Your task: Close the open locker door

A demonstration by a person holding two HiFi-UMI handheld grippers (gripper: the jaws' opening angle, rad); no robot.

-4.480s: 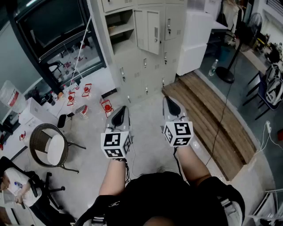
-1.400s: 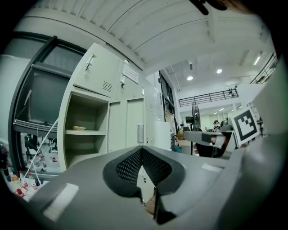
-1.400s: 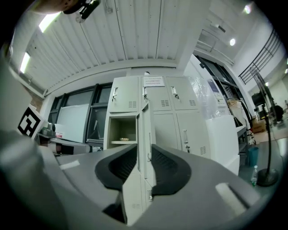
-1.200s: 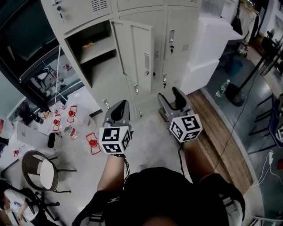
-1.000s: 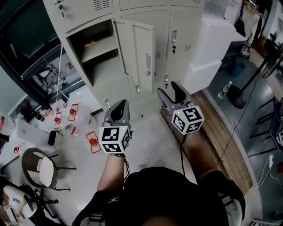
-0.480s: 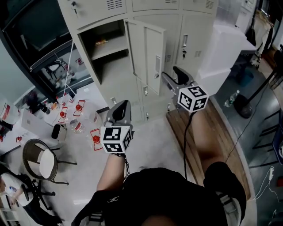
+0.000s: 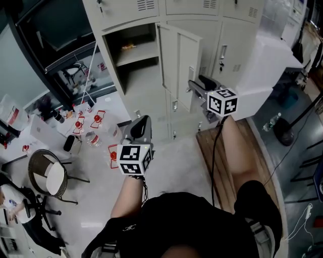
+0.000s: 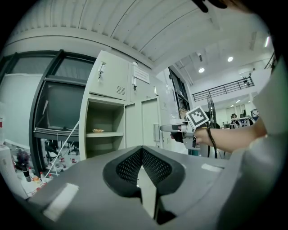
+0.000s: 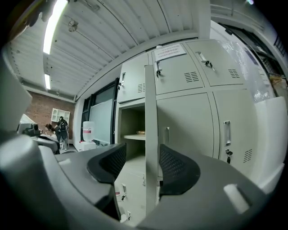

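Facing locker door [image 7: 184,60] edge, right gripper [image 7: 194,86] fingers [image 9: 180,168] apart

Bright, even indoor light falls from a ceiling strip light [image 9: 53,24] at 11 o'clock in the right gripper view and ceiling spots [image 8: 201,70] at 2 o'clock in the left. Soft shade lies behind the open locker door [image 7: 181,65]; both gripper views bow into black edges.

Matt, pale grey painted sheet metal on the locker door [image 9: 150,134] and across the locker cabinet [image 7: 126,10]. Right of the cabinet, bare brown wooden floor planks [image 7: 203,153]. Matt grey plastic on the right gripper [image 9: 143,157], with black, finely dimpled pads [image 9: 175,168].
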